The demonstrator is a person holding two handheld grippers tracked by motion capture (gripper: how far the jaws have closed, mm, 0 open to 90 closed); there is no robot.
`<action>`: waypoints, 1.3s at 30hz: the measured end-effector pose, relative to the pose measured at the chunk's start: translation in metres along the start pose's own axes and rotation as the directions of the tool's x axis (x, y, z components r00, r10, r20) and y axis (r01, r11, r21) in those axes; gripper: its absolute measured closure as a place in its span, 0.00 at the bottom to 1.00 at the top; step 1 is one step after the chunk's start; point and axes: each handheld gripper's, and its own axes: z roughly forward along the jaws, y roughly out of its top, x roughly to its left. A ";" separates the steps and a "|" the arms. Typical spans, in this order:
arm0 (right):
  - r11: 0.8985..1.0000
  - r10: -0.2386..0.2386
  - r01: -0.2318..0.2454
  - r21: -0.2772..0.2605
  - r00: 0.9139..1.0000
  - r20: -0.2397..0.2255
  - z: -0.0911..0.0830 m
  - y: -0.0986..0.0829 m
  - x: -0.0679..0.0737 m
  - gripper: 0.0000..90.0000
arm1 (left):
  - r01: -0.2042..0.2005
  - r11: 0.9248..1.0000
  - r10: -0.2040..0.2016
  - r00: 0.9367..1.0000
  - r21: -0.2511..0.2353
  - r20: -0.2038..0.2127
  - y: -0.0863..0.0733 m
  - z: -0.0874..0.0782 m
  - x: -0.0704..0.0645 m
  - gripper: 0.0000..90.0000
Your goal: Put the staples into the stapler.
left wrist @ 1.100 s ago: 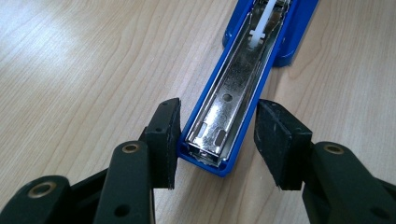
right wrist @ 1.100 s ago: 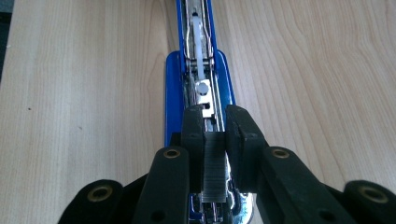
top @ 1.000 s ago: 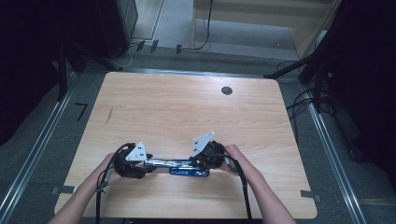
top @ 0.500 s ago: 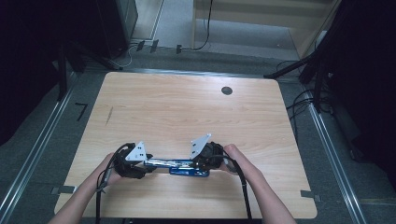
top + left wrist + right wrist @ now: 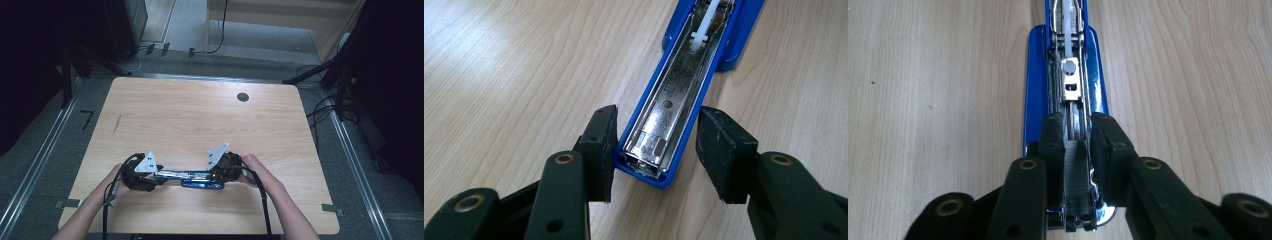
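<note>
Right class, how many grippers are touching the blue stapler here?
2. The left gripper straddles the stapler's open end, one pad touching. The right gripper is clamped on its other end.

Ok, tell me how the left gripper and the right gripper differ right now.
The left gripper stands open around the blue stapler's metal end, one pad apart from it; the right gripper is shut on the other end. The left gripper straddles the open tray; the right gripper pinches a narrow part. Both work the same stapler on the table.

A blue stapler point(image 5: 202, 179) lies opened out on the wooden table point(image 5: 200, 120).
</note>
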 end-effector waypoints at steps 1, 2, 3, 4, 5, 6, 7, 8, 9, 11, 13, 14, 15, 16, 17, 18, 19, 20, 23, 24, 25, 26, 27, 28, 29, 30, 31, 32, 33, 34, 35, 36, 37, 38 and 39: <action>1.000 0.008 -0.008 0.004 1.000 -0.003 -0.001 -0.001 0.000 0.83 | 0.000 1.000 0.000 1.000 0.000 0.000 0.000 0.000 0.000 0.59; 1.000 0.018 -0.018 -0.006 1.000 -0.007 -0.001 -0.002 0.001 0.81 | -0.001 1.000 0.001 1.000 0.001 -0.001 0.000 0.000 0.000 0.59; 1.000 0.023 -0.023 -0.020 1.000 -0.006 -0.002 -0.003 0.001 0.80 | -0.001 1.000 0.001 1.000 0.001 -0.001 0.000 0.000 0.000 0.59; 0.999 0.036 -0.036 -0.028 0.999 -0.002 -0.002 -0.003 0.001 0.79 | -0.001 1.000 0.001 1.000 0.000 -0.001 0.000 0.000 0.000 0.59; 0.998 0.054 -0.054 -0.037 0.999 0.000 -0.004 -0.005 0.000 0.77 | 0.000 1.000 0.000 1.000 0.000 -0.001 0.000 0.000 0.000 0.59; 0.996 0.075 -0.075 -0.053 0.997 0.006 -0.005 -0.006 0.000 0.75 | 0.000 1.000 0.000 1.000 0.000 -0.001 0.000 0.000 0.000 0.59; 0.992 0.114 -0.113 -0.062 0.993 0.015 -0.006 -0.007 -0.001 0.74 | -0.001 1.000 0.001 1.000 0.001 -0.001 0.000 0.000 0.000 0.59; 0.987 0.143 -0.141 -0.076 0.989 0.021 -0.008 -0.008 -0.001 0.73 | -0.003 1.000 0.003 1.000 0.001 -0.003 0.000 0.000 0.000 0.59; 0.982 0.169 -0.167 -0.090 0.985 0.020 -0.008 -0.009 -0.002 0.71 | -0.003 1.000 0.003 1.000 0.001 -0.003 0.000 0.000 0.000 0.59; 0.971 0.219 -0.214 -0.109 0.975 0.033 -0.007 -0.009 -0.002 0.70 | -0.003 1.000 0.003 1.000 0.002 -0.003 0.000 0.000 0.000 0.59; 0.961 0.261 -0.254 -0.114 0.964 0.052 -0.004 -0.007 0.000 0.67 | -0.004 1.000 0.004 1.000 0.002 -0.003 0.001 0.000 0.000 0.59; 0.954 0.285 -0.277 -0.118 0.957 0.055 -0.003 -0.007 0.001 0.67 | -0.004 1.000 0.004 1.000 0.002 -0.004 0.001 0.000 0.000 0.59; 0.949 0.300 -0.292 -0.120 0.953 0.051 -0.001 -0.006 0.001 0.67 | -0.005 1.000 0.005 1.000 0.003 -0.004 0.001 0.000 0.000 0.59; 0.945 0.313 -0.304 -0.122 0.948 0.062 0.000 -0.005 0.002 0.66 | -0.006 1.000 0.006 1.000 0.004 -0.004 0.001 0.000 0.000 0.59; 0.942 0.324 -0.314 -0.117 0.943 0.073 0.002 -0.004 0.002 0.66 | -0.008 1.000 0.008 1.000 0.004 -0.005 0.001 0.000 0.000 0.59; 0.939 0.333 -0.324 -0.112 0.940 0.075 0.004 -0.003 0.002 0.66 | -0.009 1.000 0.009 1.000 0.004 -0.006 0.001 0.000 0.000 0.59; 0.939 0.337 -0.328 -0.103 0.938 0.086 0.005 -0.003 0.002 0.66 | -0.009 1.000 0.009 1.000 0.005 -0.007 0.001 0.000 0.000 0.59; 0.940 0.338 -0.330 -0.088 0.936 0.101 0.007 -0.003 0.002 0.67 | -0.010 1.000 0.010 1.000 0.003 -0.007 0.001 0.000 -0.001 0.59; 0.932 0.362 -0.355 -0.079 0.925 0.117 0.007 -0.004 0.001 0.68 | -0.011 1.000 0.011 1.000 -0.002 -0.009 0.001 0.000 -0.001 0.59; 0.930 0.368 -0.361 -0.074 0.922 0.122 0.006 -0.006 0.000 0.68 | -0.010 1.000 0.010 1.000 -0.002 -0.009 0.001 0.000 -0.001 0.59; 0.922 0.387 -0.381 -0.074 0.915 0.116 0.006 -0.007 0.000 0.68 | -0.010 1.000 0.010 1.000 -0.003 -0.010 0.001 0.000 -0.001 0.59; 0.918 0.396 -0.388 -0.083 0.912 0.110 0.005 -0.009 0.000 0.68 | -0.011 1.000 0.011 1.000 0.003 -0.008 0.001 -0.001 -0.001 0.59; 0.913 0.407 -0.399 -0.087 0.907 0.107 0.005 -0.010 0.001 0.69 | -0.010 1.000 0.010 1.000 0.003 -0.007 0.001 -0.001 -0.001 0.59; 0.913 0.406 -0.398 -0.089 0.908 0.107 0.005 -0.010 0.001 0.69 | -0.008 1.000 0.008 1.000 0.001 -0.007 0.001 -0.001 -0.001 0.59; 0.915 0.401 -0.393 -0.090 0.909 0.112 0.005 -0.010 0.001 0.69 | -0.007 1.000 0.007 1.000 0.002 -0.006 0.001 -0.001 -0.001 0.59; 0.916 0.401 -0.393 -0.087 0.909 0.115 0.005 -0.009 0.002 0.69 | -0.006 1.000 0.006 1.000 0.004 -0.006 0.001 -0.001 -0.001 0.58; 0.915 0.402 -0.394 -0.085 0.908 0.118 0.005 -0.009 0.002 0.69 | -0.007 1.000 0.007 1.000 0.004 -0.007 0.001 -0.001 -0.001 0.58; 0.915 0.402 -0.394 -0.085 0.908 0.119 0.005 -0.009 0.002 0.69 | -0.003 1.000 0.003 1.000 0.003 -0.006 0.001 -0.001 0.000 0.58; 0.914 0.404 -0.396 -0.087 0.907 0.120 0.005 -0.009 0.002 0.69 | 0.003 1.000 -0.003 1.000 0.003 -0.006 0.001 0.000 0.000 0.58; 0.912 0.409 -0.401 -0.088 0.905 0.118 0.005 -0.010 0.002 0.69 | 0.009 1.000 -0.009 1.000 -0.003 0.001 0.001 0.000 0.000 0.58; 0.910 0.413 -0.405 -0.091 0.903 0.114 0.006 -0.010 0.002 0.69 | 0.009 1.000 -0.009 1.000 -0.001 0.001 0.000 0.000 0.000 0.58; 0.908 0.418 -0.409 -0.093 0.902 0.112 0.005 -0.010 0.002 0.69 | 0.008 1.000 -0.008 1.000 0.001 0.002 0.000 0.000 0.001 0.58; 0.908 0.418 -0.409 -0.097 0.902 0.110 0.006 -0.011 0.002 0.69 | 0.009 1.000 -0.009 1.000 0.002 0.003 0.000 0.000 0.001 0.57; 0.908 0.417 -0.408 -0.100 0.902 0.111 0.006 -0.011 0.002 0.69 | 0.010 1.000 -0.010 1.000 0.001 0.005 0.000 0.000 0.001 0.57; 0.907 0.418 -0.408 -0.101 0.902 0.111 0.006 -0.011 0.002 0.69 | 0.016 1.000 -0.016 1.000 -0.003 0.005 0.000 0.000 0.001 0.58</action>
